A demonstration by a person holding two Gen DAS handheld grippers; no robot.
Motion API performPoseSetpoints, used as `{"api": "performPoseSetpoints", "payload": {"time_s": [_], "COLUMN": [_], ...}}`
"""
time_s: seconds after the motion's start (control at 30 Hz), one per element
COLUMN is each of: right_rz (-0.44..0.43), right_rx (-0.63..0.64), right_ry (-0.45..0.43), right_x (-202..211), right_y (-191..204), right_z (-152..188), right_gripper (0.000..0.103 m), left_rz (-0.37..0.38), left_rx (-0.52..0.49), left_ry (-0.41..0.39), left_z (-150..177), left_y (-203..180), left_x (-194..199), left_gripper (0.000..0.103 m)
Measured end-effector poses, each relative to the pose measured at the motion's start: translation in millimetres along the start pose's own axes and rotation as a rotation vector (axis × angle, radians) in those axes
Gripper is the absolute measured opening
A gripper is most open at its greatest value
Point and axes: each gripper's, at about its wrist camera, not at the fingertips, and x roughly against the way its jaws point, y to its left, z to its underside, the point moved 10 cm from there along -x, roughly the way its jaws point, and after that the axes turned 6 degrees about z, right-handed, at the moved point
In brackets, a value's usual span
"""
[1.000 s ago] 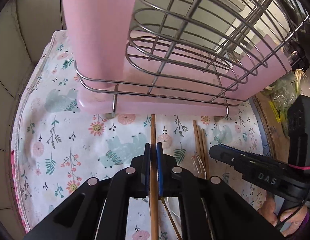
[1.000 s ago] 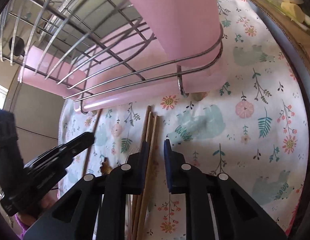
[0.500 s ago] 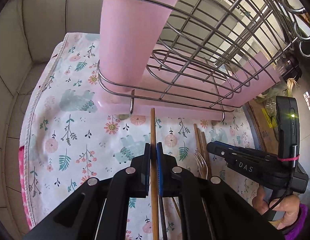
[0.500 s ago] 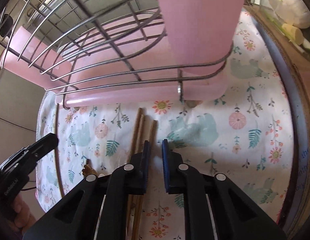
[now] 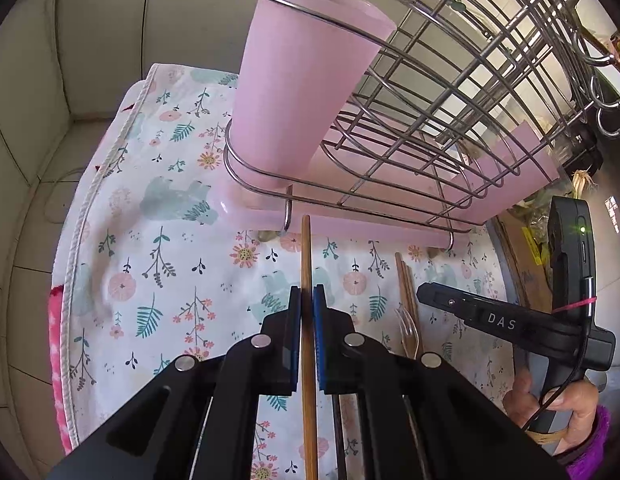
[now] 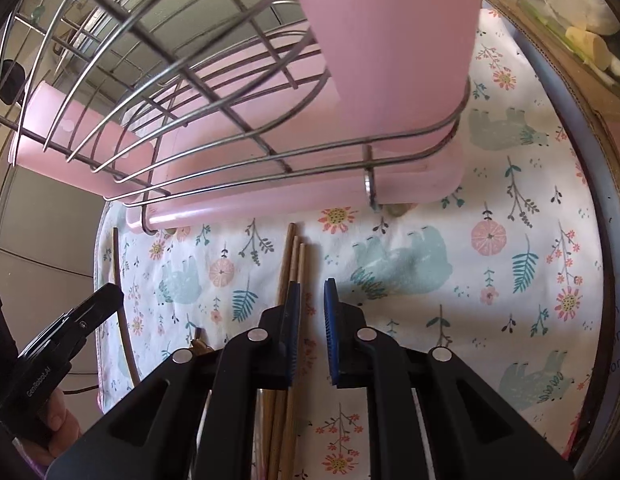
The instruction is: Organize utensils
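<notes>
The left gripper (image 5: 306, 300) is squeezed tight on one wooden chopstick (image 5: 306, 256). The stick runs straight between its blue pads (image 5: 318, 312) and pokes out in front, with its tip close to the pink tray (image 5: 374, 229) under the wire dish rack (image 5: 450, 92). A tall pink cup (image 5: 297, 80) sits in a wire ring at the corner of the rack. Something dark sticks up out of the cup, but it is cut off at the top of the view.

The right gripper (image 6: 312, 300) has only a small gap between its pads, and nothing is in that gap. It hovers over the cloth. A small bunch of wooden chopsticks (image 6: 294, 256) lies on the cloth just to the left of its left pad and runs under that finger. In the left wrist view the same bunch (image 5: 404, 280) lies next to a clear plastic fork (image 5: 410, 330), near the tip of the right gripper.

A white cloth (image 5: 157, 240) with flowers and blue bears covers the tabletop, and the rack stands on it. A person's hand (image 5: 566, 412) holds the right gripper's handle, and another hand (image 6: 55, 420) holds the left one.
</notes>
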Motion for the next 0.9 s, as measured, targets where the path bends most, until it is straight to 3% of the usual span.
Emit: {"api": "performPoseSetpoints", "payload": {"time_s": [0.2,0.33,0.47,0.67,0.8,0.9], "right_rz": [0.04,-0.023,-0.054,-0.036,-0.105,-0.105], "right_rx": [0.055,0.053,0.003,-0.01,-0.018,0.0], "right_ry": [0.013,0.027,0.02,-0.016,0.028,0.052], "right_x": [-9,-10,-8,4,6,0], "right_y": [21,44,38,5,12,23], "right_z": [1,1,-2,-7,1,11], "right_gripper": [0.012,0.011,0.001,0.001,0.001,0.001], "left_rz": [0.002,0.003,0.009,0.01,0.012,0.012], "left_rx": [0.001,0.013,0.018,0.024,0.024,0.021], "left_ry": [-0.002,-0.002,-0.012,-0.024,-0.025,-0.028], "left_z": [3,5,5,2,1,2], "left_y": [0,1,4,6,5,5], "left_x": [0,-3,0,6,6,7], "left_gripper": [0.005,0.005,0.005,0.005,0.005,0.005]}}
